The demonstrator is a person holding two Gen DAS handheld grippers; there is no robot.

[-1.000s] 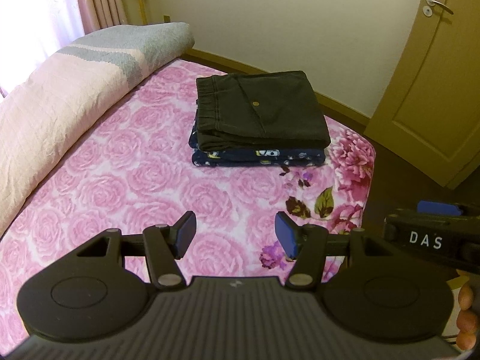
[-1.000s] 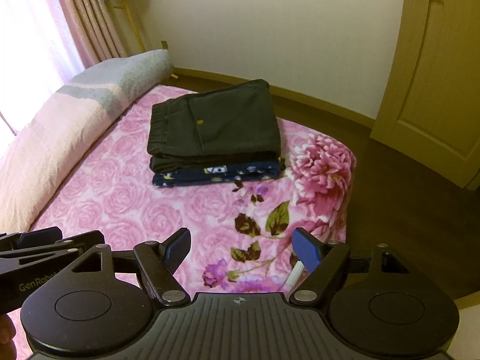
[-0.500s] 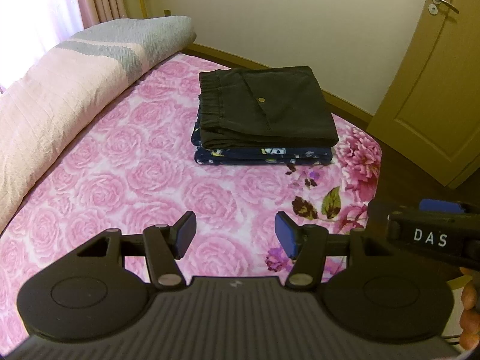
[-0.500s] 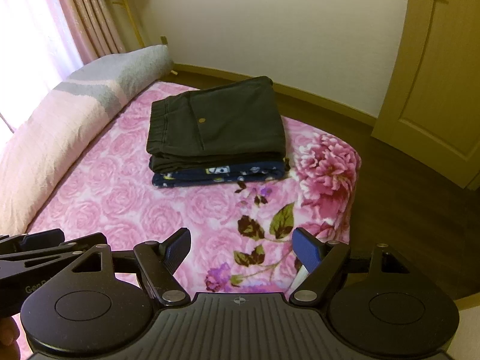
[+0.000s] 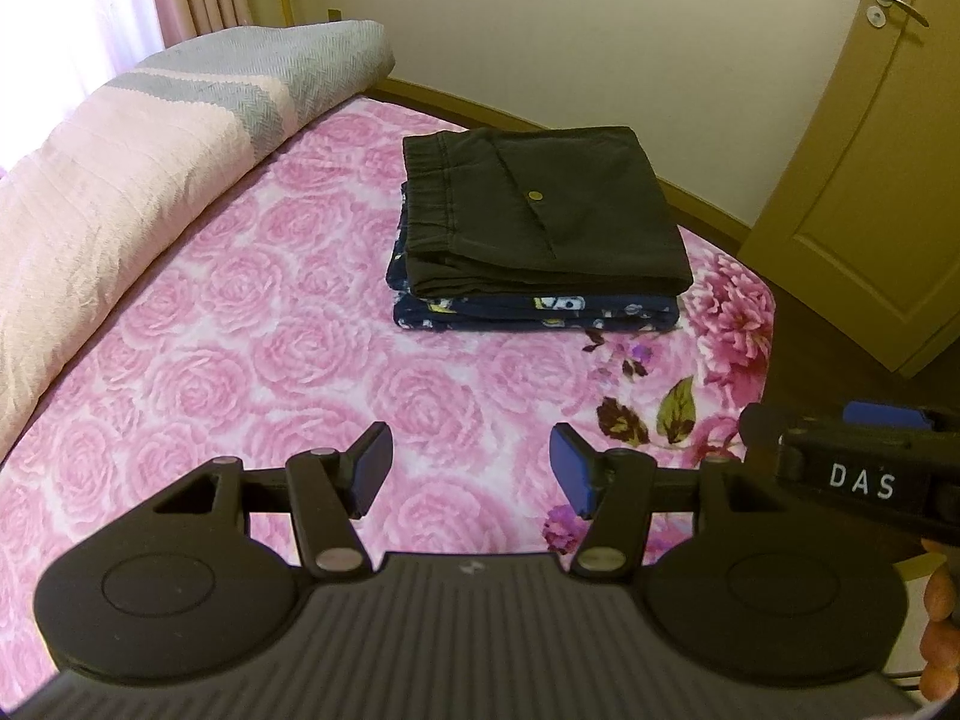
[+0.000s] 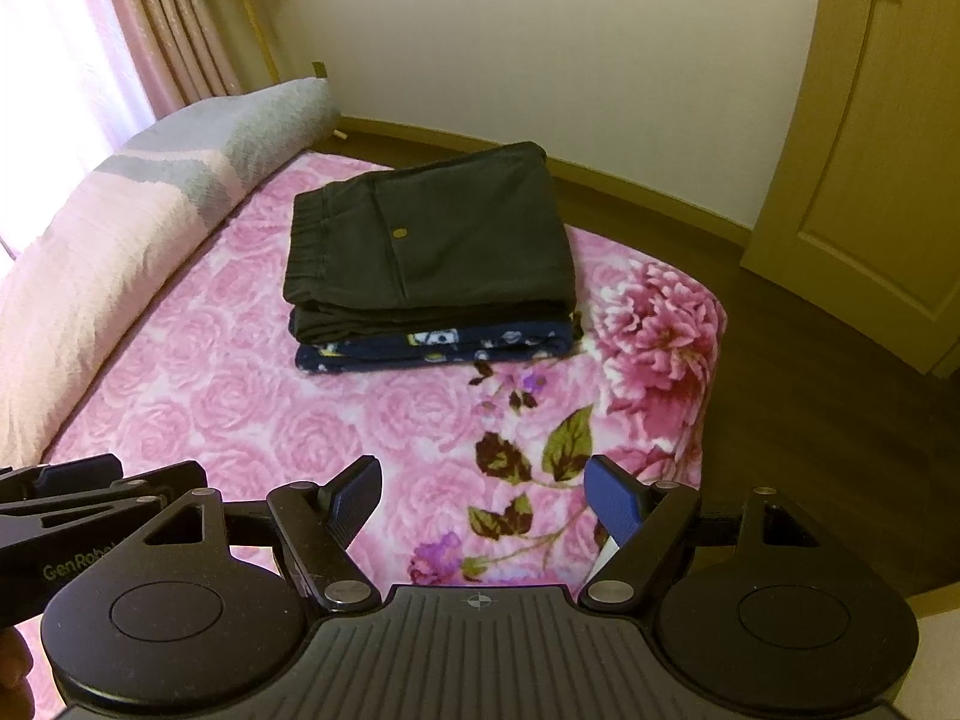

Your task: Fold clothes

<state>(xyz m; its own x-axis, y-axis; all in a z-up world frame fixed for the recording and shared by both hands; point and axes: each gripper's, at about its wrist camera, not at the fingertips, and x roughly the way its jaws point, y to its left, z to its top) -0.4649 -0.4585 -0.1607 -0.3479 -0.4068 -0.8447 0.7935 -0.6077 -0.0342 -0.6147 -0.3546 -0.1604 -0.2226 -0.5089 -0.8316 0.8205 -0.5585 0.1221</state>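
Folded dark trousers [image 5: 540, 210] [image 6: 432, 240] with a brass button lie on top of a folded navy patterned garment [image 5: 534, 309] [image 6: 432, 348], stacked near the far end of the pink rose bedspread [image 5: 270, 372] [image 6: 252, 408]. My left gripper [image 5: 468, 471] is open with nothing between its blue pads, hovering over the bedspread well short of the stack. Likewise open and holding nothing, my right gripper [image 6: 483, 498] hangs over the near part of the bed. Each gripper shows at the edge of the other's view.
A rolled pink and grey blanket [image 5: 138, 138] [image 6: 132, 198] runs along the bed's left side below pink curtains [image 6: 174, 18]. Beyond the bed's right edge are wood floor [image 6: 810, 408] and a closed door [image 5: 870, 150] [image 6: 870, 138]. A hand [image 5: 939, 630] shows at right.
Both grippers have drifted slightly forward and up, so the stack sits a little lower and larger in view. Both stay open; the clothes have not moved.
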